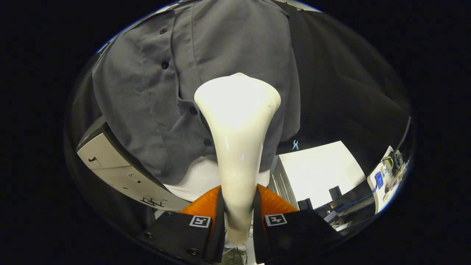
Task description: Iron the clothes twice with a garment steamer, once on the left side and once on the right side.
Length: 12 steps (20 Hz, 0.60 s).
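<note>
- Behind everything, dark cloth [342,84] was hung as the backdrop of the booth, and a bright white panel [316,169] was seen low down beside it, with a desk of small equipment [386,180] further off; what the equipment was could not be told.
- Across most of the scene ahead of the fingers, a grey button-up shirt [147,95] was hung, its placket of dark buttons run from top to bottom, with a white garment [195,180] shown below its hem.
- Beside the shirt's lower edge, a pale grey board [117,169] with a dark upper rim was set at a slant.
- Between the fingers and out beyond them, the white garment steamer [237,121] was held; its long axis was run straight forward along the fingers, narrow at the gripped neck and flared into a wide head at the far end.
- The head was pointed at the shirt, near the placket and lower front; whether it was touching the fabric could not be told.
- The gripper [238,213] was closed narrowly on the steamer's neck, both orange-backed fingers [206,206] pressed against its sides.
- A small blue clip [295,144] was seen at the cloth's lower edge, above the white panel.
</note>
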Each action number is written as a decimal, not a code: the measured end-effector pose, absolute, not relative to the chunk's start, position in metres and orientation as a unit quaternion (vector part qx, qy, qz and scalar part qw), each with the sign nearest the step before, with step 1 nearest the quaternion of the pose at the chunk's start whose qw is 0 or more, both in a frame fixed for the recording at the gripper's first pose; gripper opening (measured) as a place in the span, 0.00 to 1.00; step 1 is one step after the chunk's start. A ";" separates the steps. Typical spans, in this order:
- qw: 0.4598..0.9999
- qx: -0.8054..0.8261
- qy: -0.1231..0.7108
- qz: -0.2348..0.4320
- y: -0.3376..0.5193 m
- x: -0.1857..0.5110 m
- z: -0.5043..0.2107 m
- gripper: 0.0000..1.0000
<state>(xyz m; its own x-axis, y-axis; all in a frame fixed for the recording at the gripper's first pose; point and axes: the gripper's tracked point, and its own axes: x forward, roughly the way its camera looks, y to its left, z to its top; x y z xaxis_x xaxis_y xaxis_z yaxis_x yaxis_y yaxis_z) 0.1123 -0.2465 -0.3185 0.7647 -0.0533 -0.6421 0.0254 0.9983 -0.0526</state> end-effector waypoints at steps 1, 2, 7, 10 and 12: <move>0.942 -0.020 0.334 -0.021 -0.239 0.111 -0.306 0.40; 0.946 -0.020 0.323 -0.022 -0.231 0.108 -0.291 0.40; 0.962 -0.026 0.270 -0.021 -0.186 0.096 -0.215 0.40; 0.972 -0.023 0.232 -0.019 -0.154 0.085 -0.171 0.40; 0.978 -0.025 0.206 -0.018 -0.136 0.080 -0.142 0.39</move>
<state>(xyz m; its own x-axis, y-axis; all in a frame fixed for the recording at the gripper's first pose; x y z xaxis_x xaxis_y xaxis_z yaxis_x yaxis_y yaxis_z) 0.0798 -0.1357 -0.1423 0.9143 -0.0449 -0.4025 0.0240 0.9981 -0.0566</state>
